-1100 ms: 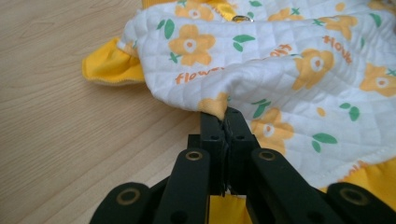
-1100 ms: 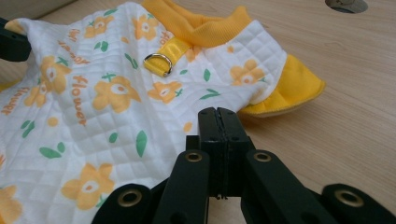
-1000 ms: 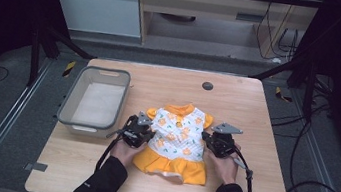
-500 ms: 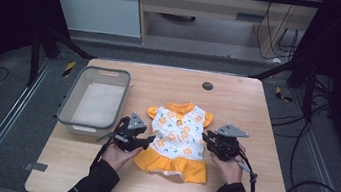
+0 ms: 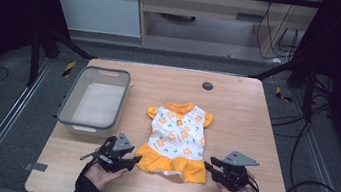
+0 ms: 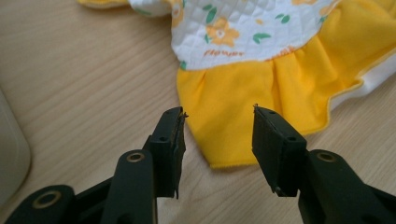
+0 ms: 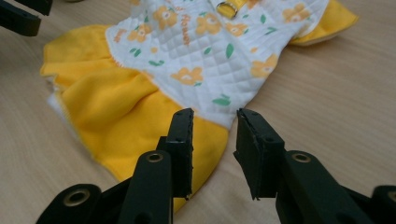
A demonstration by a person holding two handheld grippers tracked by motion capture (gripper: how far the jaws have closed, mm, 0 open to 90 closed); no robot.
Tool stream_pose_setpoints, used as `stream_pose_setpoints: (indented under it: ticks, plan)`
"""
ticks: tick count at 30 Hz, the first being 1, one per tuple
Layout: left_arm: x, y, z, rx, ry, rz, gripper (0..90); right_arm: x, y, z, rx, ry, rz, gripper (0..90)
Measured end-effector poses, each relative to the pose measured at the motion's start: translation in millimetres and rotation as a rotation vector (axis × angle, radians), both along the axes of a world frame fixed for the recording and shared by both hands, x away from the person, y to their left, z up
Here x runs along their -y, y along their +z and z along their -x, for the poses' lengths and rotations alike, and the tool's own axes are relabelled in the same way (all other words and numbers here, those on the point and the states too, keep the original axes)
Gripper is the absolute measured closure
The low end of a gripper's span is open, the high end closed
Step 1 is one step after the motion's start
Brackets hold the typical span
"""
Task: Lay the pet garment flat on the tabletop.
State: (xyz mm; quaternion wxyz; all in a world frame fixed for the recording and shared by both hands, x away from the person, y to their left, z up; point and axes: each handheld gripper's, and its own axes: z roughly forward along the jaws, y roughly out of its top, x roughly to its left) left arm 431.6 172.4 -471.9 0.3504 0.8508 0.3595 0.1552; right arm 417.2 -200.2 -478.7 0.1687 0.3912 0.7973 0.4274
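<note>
**Both grippers let go beside the little dress**

On the wooden table (image 5: pixel 237 110), a small child's dress (image 5: pixel 176 138) lay flat, its orange collar pointing away from the person and its yellow skirt toward the near edge. The top was white quilted cloth printed with orange flowers and green leaves; short orange sleeves stuck out at both sides.

At the skirt's left corner sat the left gripper (image 5: pixel 132 160), held in the person's left hand (image 5: pixel 99 174). Its jaws had just been opening and stood well apart, pads clear of the cloth. Through the left gripper view, the left gripper (image 6: pixel 218 128) pointed at the hem, the corner of the yellow skirt lying on the table beyond and between the two black jaws, with nothing pinched.

Beside the skirt's right corner was the right gripper (image 5: pixel 209 167), in the person's right hand (image 5: pixel 236 191). Its jaws had also just been opening and were parted by a moderate gap. Through the right gripper view, the right gripper (image 7: pixel 215 126) showed the skirt's corner reaching under the left-hand jaw, while the gap itself looked onto cloth edge and bare wood; the pads gripped nothing.

Left of the dress, apart from it, stood a grey plastic bin (image 5: pixel 68 110), just beyond the left gripper. Near the table's far edge sat a small dark round disc (image 5: pixel 207 86), well apart from the dress.
</note>
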Motion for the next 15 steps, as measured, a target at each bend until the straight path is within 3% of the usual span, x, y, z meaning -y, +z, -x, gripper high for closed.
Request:
stream_pose_setpoints:
  ticks: [6,11,14,15]
  plan:
    - [-0.1,-6.4,-2.4,-0.016,0.008,-0.006,56.2,-2.7,-8.5,10.8,-0.033,0.014,0.015,65.0]
    - [5.5,-14.9,-3.1,-0.042,-0.011,-0.038,59.4,-5.8,-16.3,8.2,-0.073,0.016,0.033,64.8]
    - [7.3,-16.3,-2.9,-0.048,-0.014,-0.051,63.2,-8.5,-17.0,8.3,-0.080,0.025,0.043,66.4]
    - [7.9,-16.9,-3.2,-0.055,-0.020,-0.054,69.1,-11.7,-18.4,8.5,-0.088,0.037,0.056,69.4]
